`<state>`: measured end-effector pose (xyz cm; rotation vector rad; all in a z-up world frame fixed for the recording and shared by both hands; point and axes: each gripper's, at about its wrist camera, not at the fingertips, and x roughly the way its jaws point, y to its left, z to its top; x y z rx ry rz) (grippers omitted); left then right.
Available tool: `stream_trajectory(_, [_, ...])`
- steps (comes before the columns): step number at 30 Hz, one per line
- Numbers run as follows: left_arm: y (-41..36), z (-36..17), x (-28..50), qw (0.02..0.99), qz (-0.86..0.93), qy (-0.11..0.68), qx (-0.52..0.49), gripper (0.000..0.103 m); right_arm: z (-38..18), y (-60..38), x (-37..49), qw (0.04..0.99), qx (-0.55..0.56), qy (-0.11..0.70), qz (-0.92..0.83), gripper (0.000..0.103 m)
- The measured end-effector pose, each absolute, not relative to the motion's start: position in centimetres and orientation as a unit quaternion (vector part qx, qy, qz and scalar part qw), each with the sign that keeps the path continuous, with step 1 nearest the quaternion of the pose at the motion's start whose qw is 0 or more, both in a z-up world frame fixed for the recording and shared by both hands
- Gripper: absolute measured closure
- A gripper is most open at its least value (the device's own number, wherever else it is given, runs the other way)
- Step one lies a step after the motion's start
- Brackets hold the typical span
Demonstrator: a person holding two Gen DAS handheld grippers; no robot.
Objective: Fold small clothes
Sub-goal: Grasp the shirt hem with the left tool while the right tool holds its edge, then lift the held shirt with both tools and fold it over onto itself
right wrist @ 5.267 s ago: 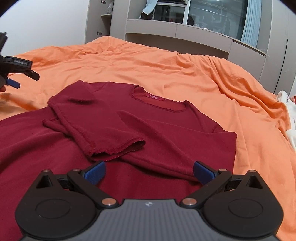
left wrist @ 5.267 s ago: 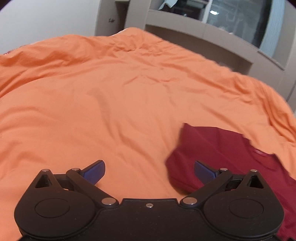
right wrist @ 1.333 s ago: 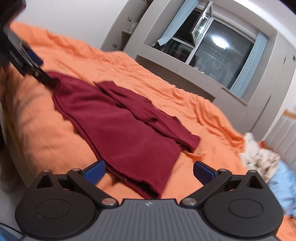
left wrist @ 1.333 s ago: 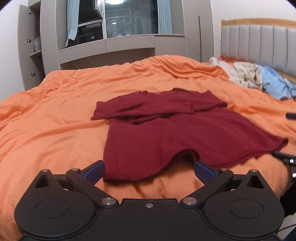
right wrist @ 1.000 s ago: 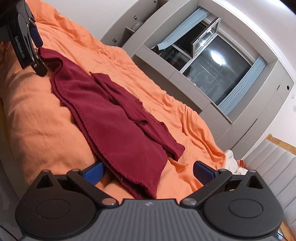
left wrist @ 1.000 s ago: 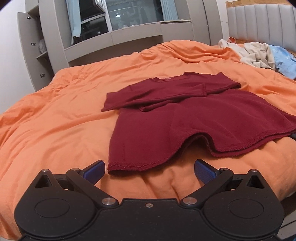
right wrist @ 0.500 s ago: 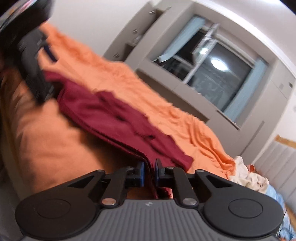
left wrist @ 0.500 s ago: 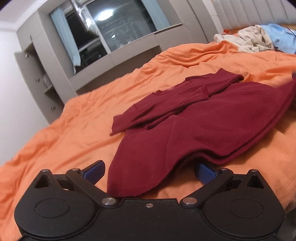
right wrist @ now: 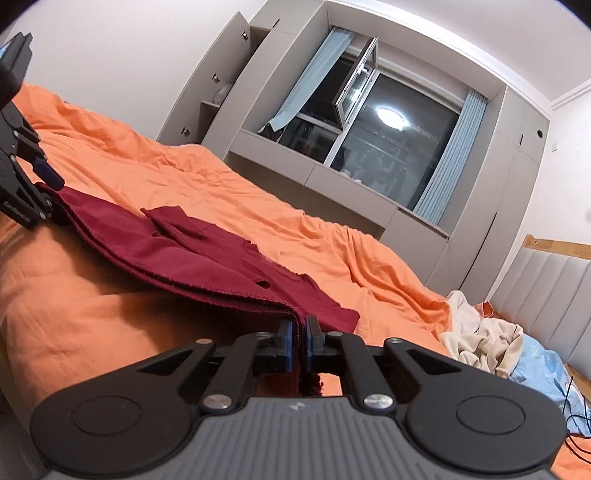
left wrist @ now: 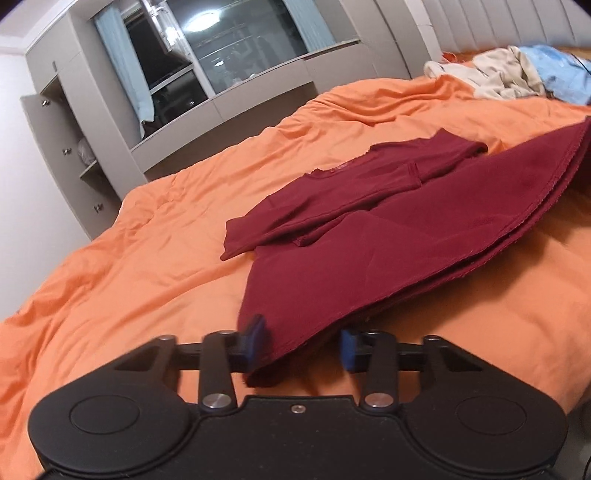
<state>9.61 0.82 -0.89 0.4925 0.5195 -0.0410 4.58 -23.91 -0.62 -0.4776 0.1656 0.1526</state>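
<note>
Dark red knit short-sleeved shirt point(left wrist: 388, 236) spread on the orange-covered bed point(left wrist: 140, 258), sleeves folded across the chest, hem raised off the cover at both near corners. Right hand-held gripper point(right wrist: 299, 349) clamped together on one hem corner, cloth pinched between blue pads. Left hand-held gripper point(left wrist: 297, 345) partway closed around the other hem corner, left pad touching cloth, right pad apart from it. Heap of cream and light blue clothes point(left wrist: 517, 75) near the grey padded headboard point(left wrist: 491, 22).
</note>
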Motion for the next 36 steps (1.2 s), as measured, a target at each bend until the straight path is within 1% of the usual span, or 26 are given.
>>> stream_trajectory(1, [1.0, -0.9, 9.6, 0.935, -0.024, 0.253, 0.246, 0.071, -0.7, -23.8, 4.7, 0.965, -0.237, 0.087, 0.075, 0.095])
stream_trajectory(2, [1.1, -0.8, 9.6, 0.935, -0.028, 0.251, 0.250, 0.073, -0.8, -23.4, 4.6, 0.964, -0.239, 0.090, 0.075, 0.095])
stream_trajectory(4, [1.3, -0.8, 9.7, 0.935, -0.030, 0.247, 0.255, 0.087, -0.9, -23.0, 4.9, 0.962, -0.245, 0.096, 0.075, 0.095])
stream_trajectory(7, [1.9, -0.1, 9.8, 0.943, -0.027, 0.225, 0.246, 0.096, -0.8, -22.7, 4.7, 0.961, -0.249, 0.092, 0.073, 0.095])
stream_trajectory(11, [2.8, 1.8, 9.2, 0.963, -0.010, 0.163, 0.212, 0.097, -0.5, -22.6, 4.1, 0.964, -0.247, 0.071, 0.067, 0.096])
stream_trajectory(15, [3.3, 3.9, 8.1, 0.979, -0.002, 0.113, 0.168, 0.098, 0.8, -22.7, 3.3, 0.967, -0.245, 0.030, 0.064, 0.097])
stream_trajectory(20, [2.2, 6.6, 5.5, 0.982, -0.003, 0.059, 0.179, 0.098, 3.1, -23.4, 1.9, 0.966, -0.252, -0.026, 0.048, 0.097])
stream_trajectory(23, [1.2, 8.3, 2.8, 0.981, -0.011, 0.041, 0.191, 0.098, 4.7, -24.6, 0.4, 0.965, -0.252, -0.048, 0.044, 0.097])
stream_trajectory(26, [0.7, 10.4, -0.7, 0.982, -0.026, 0.028, 0.186, 0.098, 6.7, -26.0, -2.6, 0.967, -0.243, -0.060, 0.055, 0.098])
stream_trajectory(30, [-0.5, 12.5, -4.7, 0.978, -0.034, 0.002, 0.208, 0.098, 8.9, -27.3, -6.7, 0.961, -0.256, -0.084, 0.056, 0.097])
stream_trajectory(33, [-1.3, 13.1, -5.6, 0.976, -0.035, -0.006, 0.215, 0.098, 9.6, -27.8, -8.0, 0.960, -0.257, -0.097, 0.052, 0.097])
stream_trajectory(36, [-1.4, 12.9, -4.5, 0.977, -0.035, -0.005, 0.208, 0.098, 9.7, -28.0, -7.1, 0.963, -0.245, -0.099, 0.052, 0.097])
